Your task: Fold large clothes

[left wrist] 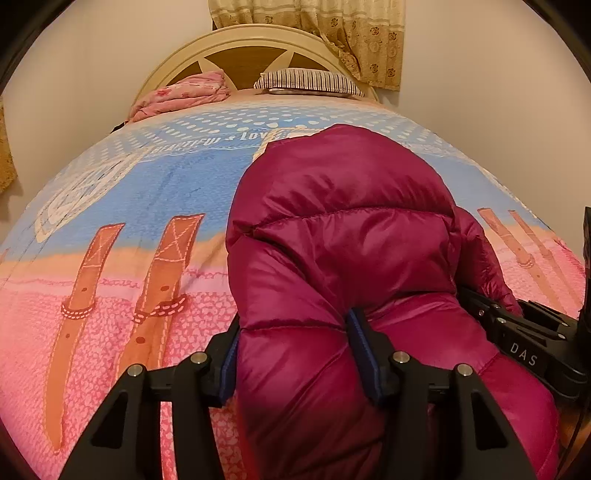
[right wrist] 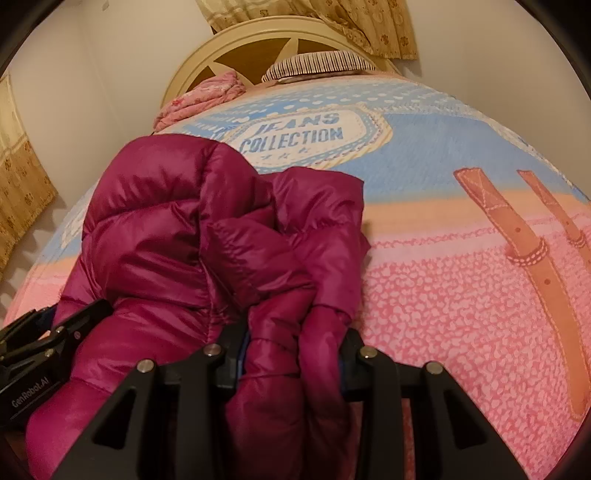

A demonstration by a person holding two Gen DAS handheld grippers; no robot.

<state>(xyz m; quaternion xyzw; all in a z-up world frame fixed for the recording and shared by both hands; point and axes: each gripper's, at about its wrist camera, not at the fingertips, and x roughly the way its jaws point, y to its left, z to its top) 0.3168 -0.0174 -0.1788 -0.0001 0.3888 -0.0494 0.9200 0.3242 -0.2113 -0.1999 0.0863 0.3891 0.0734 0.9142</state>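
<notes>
A magenta quilted puffer jacket (left wrist: 343, 236) lies lengthwise on the bed, its near end bunched toward me. My left gripper (left wrist: 291, 354) is shut on a thick padded roll of the jacket's near left edge, blue pads pressed into the fabric on both sides. In the right wrist view the same jacket (right wrist: 166, 221) spreads to the left, and my right gripper (right wrist: 291, 354) is shut on a gathered fold of its near right edge. Each gripper shows in the other's view: the right gripper (left wrist: 517, 332) at the far right, the left gripper (right wrist: 44, 347) at the far left.
The bed (left wrist: 129, 206) has a blue and pink printed cover with belt pictures. A folded pink blanket (left wrist: 184, 94) and a striped pillow (left wrist: 310, 81) lie by the cream headboard (left wrist: 255, 40). Patterned curtains (left wrist: 354, 33) hang behind; pale walls flank the bed.
</notes>
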